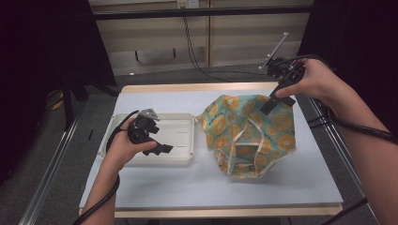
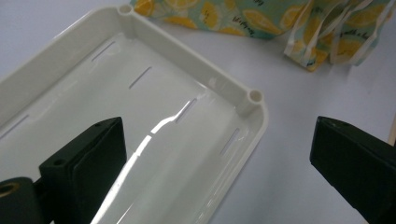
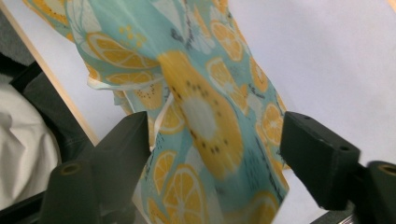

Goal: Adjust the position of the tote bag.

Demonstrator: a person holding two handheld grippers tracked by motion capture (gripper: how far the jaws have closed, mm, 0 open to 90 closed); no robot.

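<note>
Left hand (image 1: 126,146) — came in from bottom left, forearm angled up and inward, cable trailing back along forearm. Left gripper (image 1: 162,149) held low, pointed to right, grey three-cornered plate on top; in left gripper view jaws stood wide apart, nothing between them. Right hand (image 1: 313,80) — reached in from right edge, forearm bare, wrist bent, held raised. Right gripper (image 1: 274,103) pointed down and left; in right gripper view jaws stood parted, pads not pressing.
</note>
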